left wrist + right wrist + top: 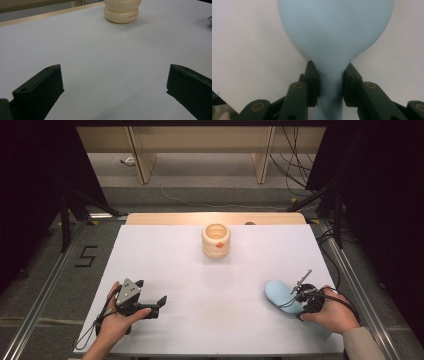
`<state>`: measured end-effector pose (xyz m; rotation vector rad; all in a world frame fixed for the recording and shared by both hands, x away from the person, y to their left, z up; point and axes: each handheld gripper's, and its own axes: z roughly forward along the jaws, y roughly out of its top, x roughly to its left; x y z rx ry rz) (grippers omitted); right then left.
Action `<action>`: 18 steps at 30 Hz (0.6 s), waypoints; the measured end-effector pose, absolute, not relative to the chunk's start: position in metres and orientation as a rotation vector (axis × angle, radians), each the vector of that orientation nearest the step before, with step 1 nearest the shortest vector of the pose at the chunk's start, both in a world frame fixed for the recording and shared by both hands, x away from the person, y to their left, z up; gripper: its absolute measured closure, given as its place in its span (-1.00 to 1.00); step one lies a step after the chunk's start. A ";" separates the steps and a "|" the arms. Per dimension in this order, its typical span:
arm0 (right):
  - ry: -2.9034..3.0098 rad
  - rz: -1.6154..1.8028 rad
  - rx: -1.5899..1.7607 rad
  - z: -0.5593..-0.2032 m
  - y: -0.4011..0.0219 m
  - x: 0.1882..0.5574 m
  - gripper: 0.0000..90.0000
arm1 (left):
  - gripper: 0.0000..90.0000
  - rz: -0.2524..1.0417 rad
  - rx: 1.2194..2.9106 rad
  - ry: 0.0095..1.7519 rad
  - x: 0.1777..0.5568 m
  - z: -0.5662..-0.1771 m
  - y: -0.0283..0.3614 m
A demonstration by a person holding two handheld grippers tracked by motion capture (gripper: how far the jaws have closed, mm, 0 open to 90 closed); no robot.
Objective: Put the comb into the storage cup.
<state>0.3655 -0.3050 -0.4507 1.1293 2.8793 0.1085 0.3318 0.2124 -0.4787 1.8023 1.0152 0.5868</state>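
cream ribbed pot point(216, 240) | far centre | on white table point(200, 290)

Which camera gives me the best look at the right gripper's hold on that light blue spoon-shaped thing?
The right gripper view: the right gripper has both pads pressed on the narrow neck of the light blue spoon-shaped thing. The high view shows it small, its handle covered by the hand.

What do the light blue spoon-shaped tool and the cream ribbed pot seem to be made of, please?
The light blue tool looks like matte silicone or soft plastic: smooth, even colour, no glare. The cream pot looks like glazed ceramic or glossy plastic: soft sheen on rounded ribs.
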 end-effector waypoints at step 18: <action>2.876 0.243 1.136 -0.449 -0.312 0.366 0.57 | -1.00 0.582 1.798 1.018 0.332 -0.479 0.213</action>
